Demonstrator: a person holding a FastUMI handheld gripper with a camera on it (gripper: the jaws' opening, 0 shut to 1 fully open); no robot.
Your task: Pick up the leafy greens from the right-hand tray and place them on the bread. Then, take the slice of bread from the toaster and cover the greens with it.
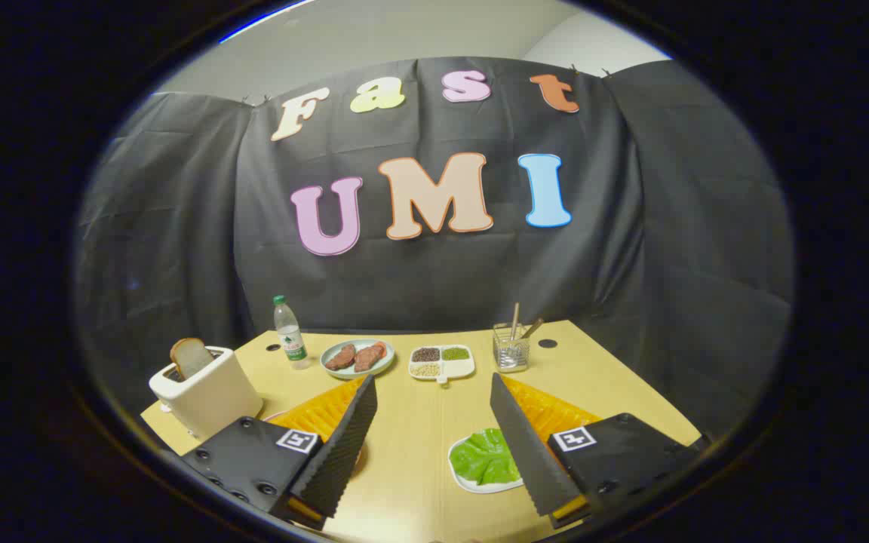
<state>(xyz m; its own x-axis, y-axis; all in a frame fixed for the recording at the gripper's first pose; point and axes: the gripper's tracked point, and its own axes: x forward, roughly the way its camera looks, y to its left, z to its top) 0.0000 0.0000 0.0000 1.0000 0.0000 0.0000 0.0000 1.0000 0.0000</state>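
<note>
In the gripper view, your claw (434, 445) is held above the tabletop (412, 422) with its 2 fingers wide apart and nothing between them. The leafy greens (483, 458) lie on a small white tray (455, 458) just inside the right finger, which covers part of them. I think the step in hand is getting the greens, and it has not started yet. Move a little to the right so the greens sit in the middle of the gap. Then go down slowly and pinch the leaf, not the tray rim.

The toaster (204, 392) stands off to the left near the tabletop's edge, with 1 slice of bread (191, 356) sticking up. The middle of the tabletop is open, so move through there. The plate of meat (357, 357), the seed dish (441, 363), the bottle (290, 332) and the glass cup (511, 348) stand well beyond your fingers.
</note>
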